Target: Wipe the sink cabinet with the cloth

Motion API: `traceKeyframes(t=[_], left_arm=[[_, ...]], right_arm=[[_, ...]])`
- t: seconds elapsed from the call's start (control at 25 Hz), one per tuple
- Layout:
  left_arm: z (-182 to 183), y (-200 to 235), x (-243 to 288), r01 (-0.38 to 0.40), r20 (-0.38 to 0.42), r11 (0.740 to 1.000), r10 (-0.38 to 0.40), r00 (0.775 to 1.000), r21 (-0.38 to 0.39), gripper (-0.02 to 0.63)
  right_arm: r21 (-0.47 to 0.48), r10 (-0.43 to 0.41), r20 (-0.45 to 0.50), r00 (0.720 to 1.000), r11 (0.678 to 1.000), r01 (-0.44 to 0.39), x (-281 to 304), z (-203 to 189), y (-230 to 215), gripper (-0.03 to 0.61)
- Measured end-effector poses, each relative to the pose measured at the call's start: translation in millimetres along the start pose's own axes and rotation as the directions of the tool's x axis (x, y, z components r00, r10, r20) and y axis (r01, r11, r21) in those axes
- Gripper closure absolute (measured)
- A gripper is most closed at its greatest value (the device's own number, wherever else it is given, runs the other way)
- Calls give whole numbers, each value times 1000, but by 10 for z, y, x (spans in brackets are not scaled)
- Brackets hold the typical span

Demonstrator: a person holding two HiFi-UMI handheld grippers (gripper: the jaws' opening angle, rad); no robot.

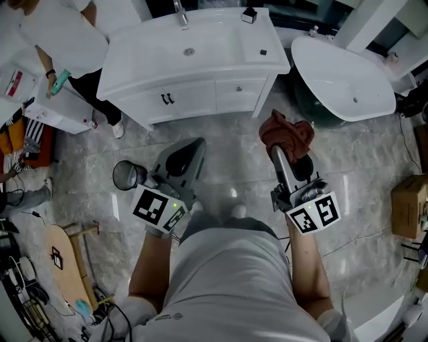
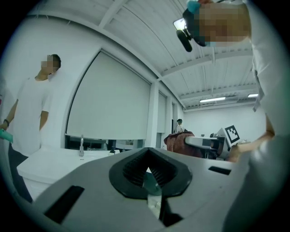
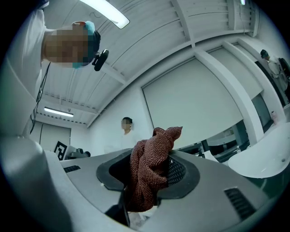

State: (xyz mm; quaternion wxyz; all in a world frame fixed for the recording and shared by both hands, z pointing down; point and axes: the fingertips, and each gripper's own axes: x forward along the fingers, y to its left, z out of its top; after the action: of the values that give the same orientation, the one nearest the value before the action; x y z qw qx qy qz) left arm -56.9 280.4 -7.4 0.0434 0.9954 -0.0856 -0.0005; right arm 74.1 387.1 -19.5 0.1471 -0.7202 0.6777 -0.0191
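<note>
The white sink cabinet (image 1: 200, 90) stands ahead of me with its basin (image 1: 200, 47) and faucet (image 1: 180, 13) on top; it also shows low in the left gripper view (image 2: 50, 163). A red-brown cloth (image 1: 286, 135) is bunched at the tip of my right gripper (image 1: 279, 152), which is shut on it, a little short of the cabinet's right front corner. The right gripper view shows the cloth (image 3: 152, 163) sticking up from the right gripper (image 3: 149, 181). My left gripper (image 1: 190, 148) is held below the cabinet doors, jaws together and holding nothing (image 2: 148, 165).
A white bathtub (image 1: 341, 83) lies right of the cabinet. A person in white (image 1: 67, 40) stands at the cabinet's left end. A cardboard box (image 1: 408, 207) sits at the far right, and a wooden board (image 1: 60, 260) with cables at the lower left.
</note>
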Motion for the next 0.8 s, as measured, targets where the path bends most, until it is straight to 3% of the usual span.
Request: traceKeyframes(t=[0.4, 0.8], left_arm=[[-146, 22, 162, -68, -29, 998, 67, 997, -8, 603], [-265, 867, 532, -49, -27, 996, 47, 999, -69, 603]], right_arm=[[47, 24, -26, 999, 999, -23, 69, -145, -324, 420], [60, -11, -92, 996, 998, 17, 895, -487, -621, 420]])
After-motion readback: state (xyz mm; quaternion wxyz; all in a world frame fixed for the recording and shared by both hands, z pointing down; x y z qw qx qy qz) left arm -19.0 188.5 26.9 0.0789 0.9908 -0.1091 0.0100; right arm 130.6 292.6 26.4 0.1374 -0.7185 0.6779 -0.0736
